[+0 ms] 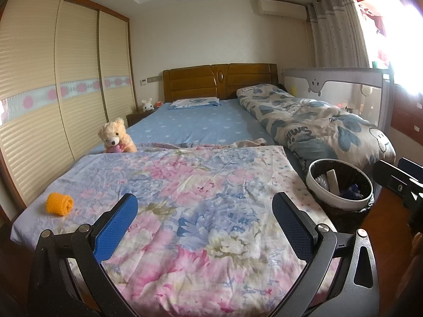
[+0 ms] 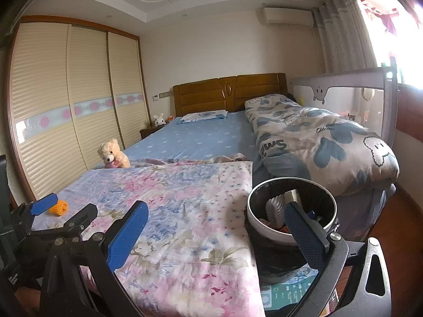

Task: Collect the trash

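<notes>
1. While both tools hung over the foot of the bed, the left gripper (image 1: 205, 211) had its jaws spread wide with nothing between them, and the right gripper (image 2: 215, 220) was likewise agape and empty, its right finger lying across the view of the bin.
2. Beneath them lay the floral quilt (image 1: 201, 185), rumpled and soft, so anything pressed down on it would likely sink rather than sit firm.
3. At the near left corner of that quilt sat the orange item (image 1: 60, 204), seemingly a small knitted or crumpled roll and probably the piece of trash to collect; it lay well to the left of the left gripper.
4. It looked light, soft and squashy, not fragile and not slippery. A pinch across its rolled middle should hold, taken high enough to avoid catching the quilt.
5. Just off the bed's right side stood the waste bin (image 2: 334, 220), white-rimmed and dark-lined, already holding some scraps.
6. Farther off, a teddy bear (image 1: 116, 138) sat at the bed's left edge, and a rolled duvet (image 1: 317, 121) ran along the right.
</notes>
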{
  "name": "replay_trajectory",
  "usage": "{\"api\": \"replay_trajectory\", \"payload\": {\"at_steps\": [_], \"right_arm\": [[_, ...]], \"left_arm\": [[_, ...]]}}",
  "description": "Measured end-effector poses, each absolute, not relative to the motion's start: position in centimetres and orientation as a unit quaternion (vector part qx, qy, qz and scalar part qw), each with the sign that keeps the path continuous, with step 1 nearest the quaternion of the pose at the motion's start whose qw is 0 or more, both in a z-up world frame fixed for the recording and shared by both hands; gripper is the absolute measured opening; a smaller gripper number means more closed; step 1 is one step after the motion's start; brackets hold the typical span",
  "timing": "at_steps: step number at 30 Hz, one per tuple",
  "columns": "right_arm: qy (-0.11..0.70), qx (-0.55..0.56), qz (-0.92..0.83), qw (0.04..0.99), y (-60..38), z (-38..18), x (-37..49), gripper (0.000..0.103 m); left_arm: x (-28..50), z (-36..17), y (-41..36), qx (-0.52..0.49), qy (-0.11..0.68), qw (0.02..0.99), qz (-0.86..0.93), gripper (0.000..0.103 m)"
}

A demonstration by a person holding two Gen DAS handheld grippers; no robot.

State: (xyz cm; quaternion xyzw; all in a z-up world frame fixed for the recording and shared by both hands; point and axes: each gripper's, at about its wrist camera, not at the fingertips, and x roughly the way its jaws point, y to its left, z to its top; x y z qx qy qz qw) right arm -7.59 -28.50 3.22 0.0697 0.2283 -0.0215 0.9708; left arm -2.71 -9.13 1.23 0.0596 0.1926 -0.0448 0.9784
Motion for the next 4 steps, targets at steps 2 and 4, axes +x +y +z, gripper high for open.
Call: {"api": "replay_trajectory", "payload": {"at_steps": [2, 4], "right_arm": [[0.232, 0.071, -0.020, 0.970, -28.27, 3.11, -7.44, 0.103], [0.236, 0.071, -0.021, 0.969, -28.00, 2.99, -7.24, 0.103]], "left_arm": [[-2.70, 1.20, -9.08, 0.056, 0.194, 0.978, -0.047, 0.103], [-2.74, 1.10, -9.15, 0.053, 0.195, 0.978, -0.048, 0.103]]}}
